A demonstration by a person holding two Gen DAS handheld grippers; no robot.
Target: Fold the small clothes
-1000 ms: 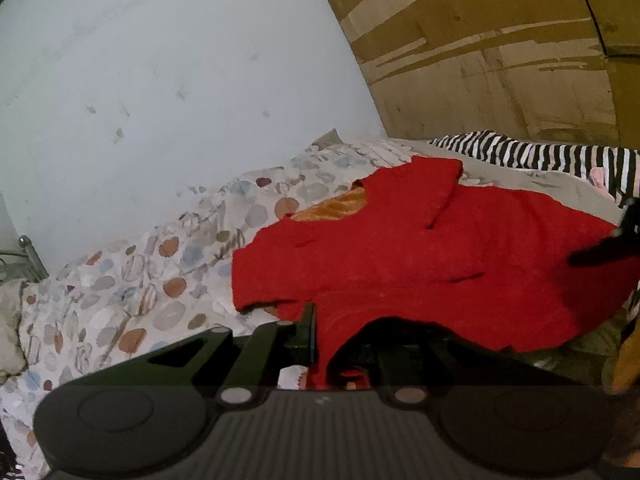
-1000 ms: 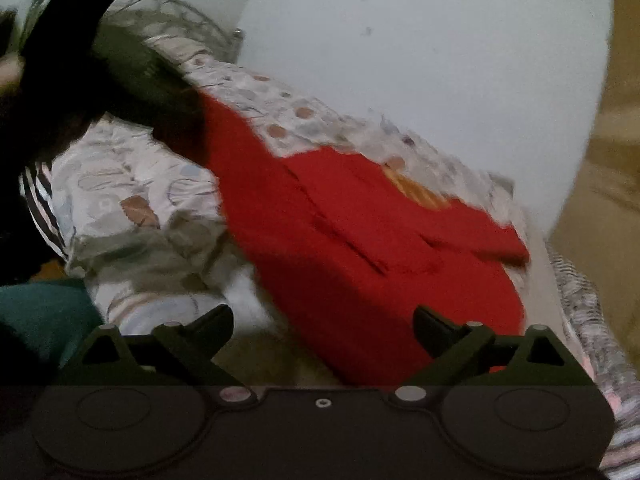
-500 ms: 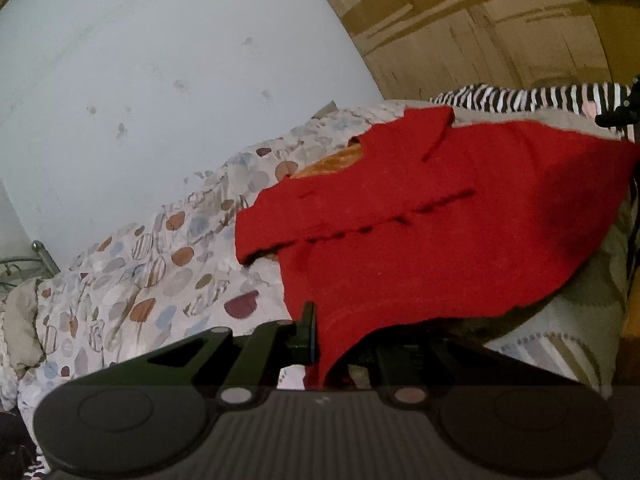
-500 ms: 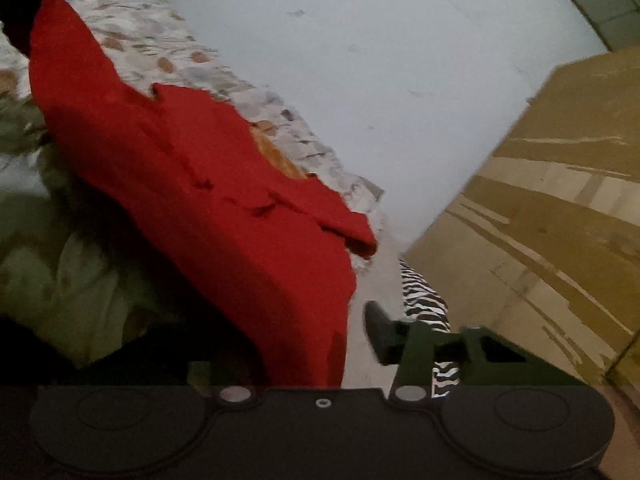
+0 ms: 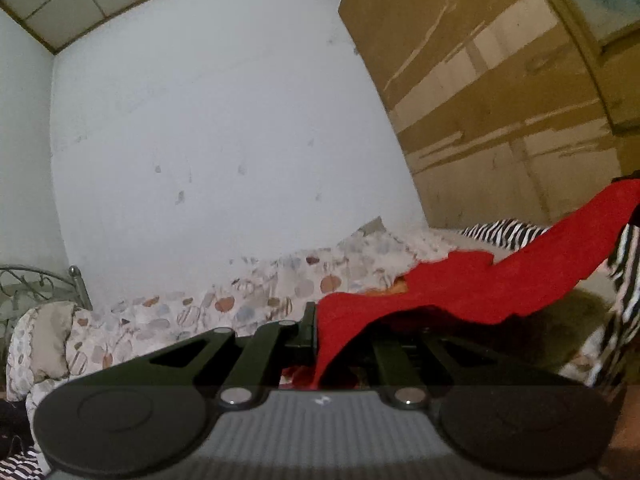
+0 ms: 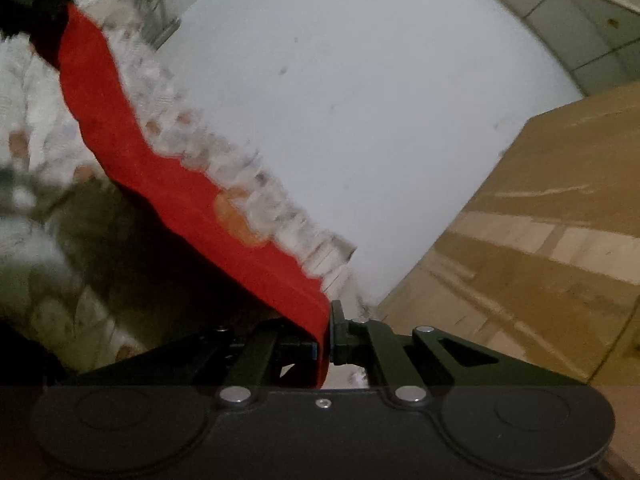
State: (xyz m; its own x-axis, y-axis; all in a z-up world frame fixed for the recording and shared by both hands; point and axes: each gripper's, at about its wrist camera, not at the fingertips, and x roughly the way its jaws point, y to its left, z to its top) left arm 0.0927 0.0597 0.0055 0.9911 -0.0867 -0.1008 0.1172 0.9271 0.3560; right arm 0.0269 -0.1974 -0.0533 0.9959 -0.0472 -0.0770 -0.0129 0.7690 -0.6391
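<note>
Now the left tongs (image 5: 316, 322) are pressed together on one edge of a red garment (image 5: 472, 288), the cloth pinched between the dark pads and hanging in a short flap below them. From there the fabric runs up and to the right as a taut, slightly sagging band, lifted off the bed (image 5: 256, 304) toward its far right corner, where its upper end meets a dark shape at the picture's edge. It looks soft and fuzzy, like fleece or terry, with a ragged lower outline and an orange patch (image 5: 384, 290) showing at its far side.

In the right wrist view the right tongs (image 6: 326, 336) have just been closing and now pinch another edge of the same garment (image 6: 168, 184); the cloth folds over the pads in a thick rounded lip and stretches away up-left as a long red strip, an orange round spot (image 6: 236, 220) on it. That view is blurred.

Under the garment the bed carries a pale cover printed with oval pebble shapes in rust, grey and blue, rumpled along the wall side. A zebra-striped cloth (image 5: 508, 232) lies at the far right edge of the bed. A curled metal bed frame (image 5: 44, 284) stands at the left end. Behind are a matt white wall (image 5: 224, 140) and a scuffed brown wooden wardrobe (image 5: 500, 100).
</note>
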